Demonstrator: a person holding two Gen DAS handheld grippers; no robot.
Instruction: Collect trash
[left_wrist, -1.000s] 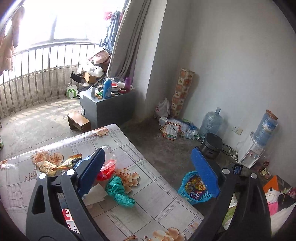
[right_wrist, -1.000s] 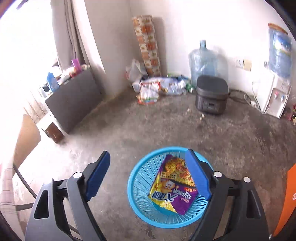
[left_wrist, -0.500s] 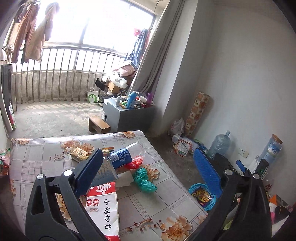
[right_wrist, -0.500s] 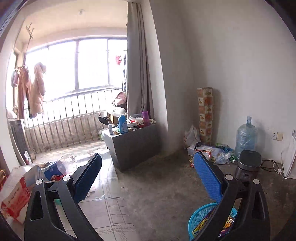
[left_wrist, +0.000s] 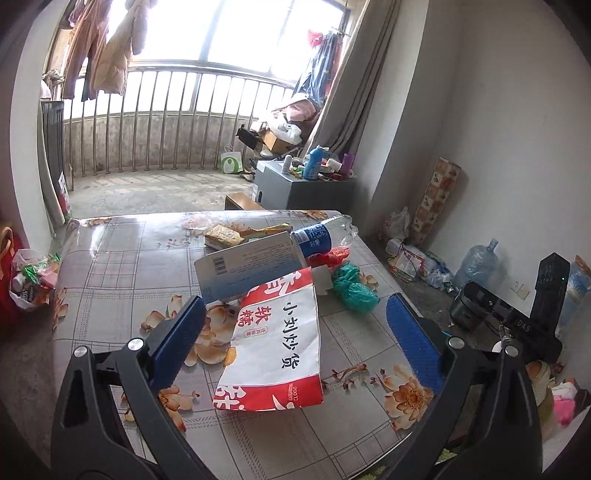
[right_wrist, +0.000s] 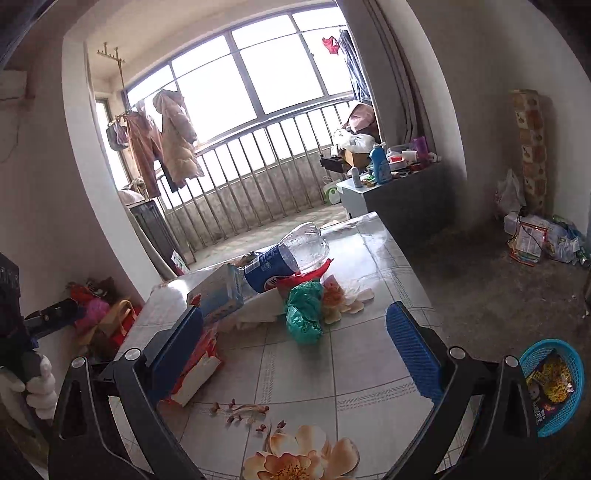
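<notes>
My left gripper (left_wrist: 295, 332) wide open, empty, over red-white snack bag (left_wrist: 273, 347) on table (left_wrist: 110, 266). Green plastic bag (right_wrist: 304, 312) mid-table. My right gripper (right_wrist: 295, 339) wide open, empty. Blue basket (right_wrist: 554, 384) on floor, far right, holding wrapper.

Trash-strewn floral table (left_wrist: 122, 266)

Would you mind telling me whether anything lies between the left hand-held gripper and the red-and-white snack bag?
Nothing visible does. The left hand-held gripper is open, and the red-and-white snack bag lies flat on the table directly between its blue pads.
</notes>
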